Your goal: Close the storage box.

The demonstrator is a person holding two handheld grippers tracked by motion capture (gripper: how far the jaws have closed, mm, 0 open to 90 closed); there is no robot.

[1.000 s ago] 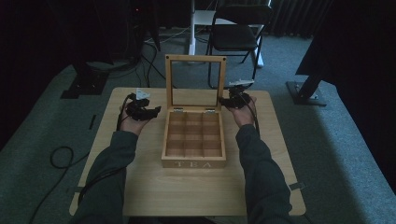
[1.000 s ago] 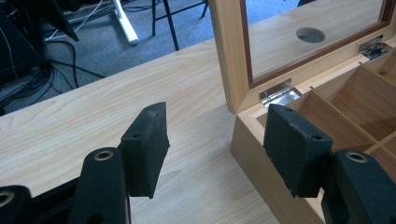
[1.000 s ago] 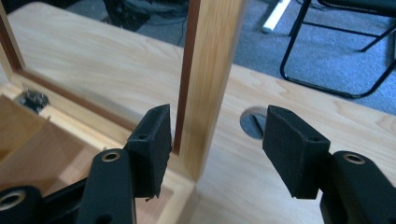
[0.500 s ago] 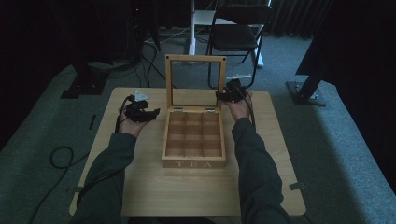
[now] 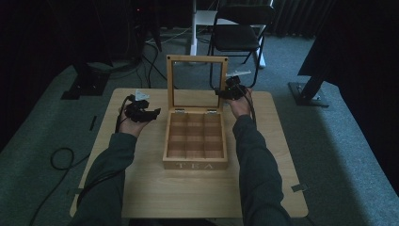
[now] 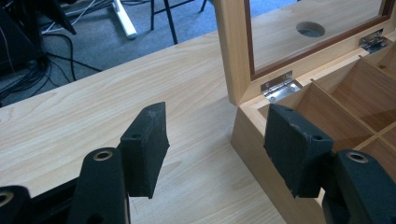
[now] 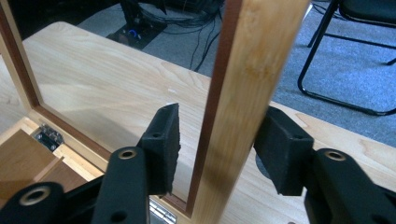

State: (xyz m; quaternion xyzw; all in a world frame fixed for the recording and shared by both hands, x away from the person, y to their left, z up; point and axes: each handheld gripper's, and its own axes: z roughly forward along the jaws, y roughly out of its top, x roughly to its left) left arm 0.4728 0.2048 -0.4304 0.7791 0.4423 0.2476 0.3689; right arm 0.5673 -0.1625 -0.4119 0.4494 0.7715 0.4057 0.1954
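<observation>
Two black two-jaw grippers, one per hand. Right gripper (image 7: pixel 217 154): jaws astride the right upright of the lid frame (image 7: pixel 243 93); they have just been closing, a narrow gap shows at each pad, neither pressing the wood. In the high view this right gripper (image 5: pixel 225 92) sits at the lid's 3 o'clock edge. Left gripper (image 6: pixel 217 149): jaws spread wide, nothing between them, one pad over bare table and the other over the box's near corner; in the high view the left gripper (image 5: pixel 151 113) lies at 9 o'clock of the box, just beside it.

One wooden tea box (image 5: pixel 195 162), pale wood, rectangular, lettered TEA on the front wall, at table centre. Nine square compartments, three by three, with thin wooden dividers. One hinged lid (image 5: pixel 196 60), upright at 12 o'clock, wood frame around a clear pane. Two small metal hinges (image 6: pixel 279 88), shiny.

One table (image 5: pixel 141 188), light wood grain, rounded corners, one round hole (image 6: pixel 310 29) seen through the pane. One black folding chair (image 5: pixel 240 35) on grey carpet at 12 o'clock, beyond the table.
</observation>
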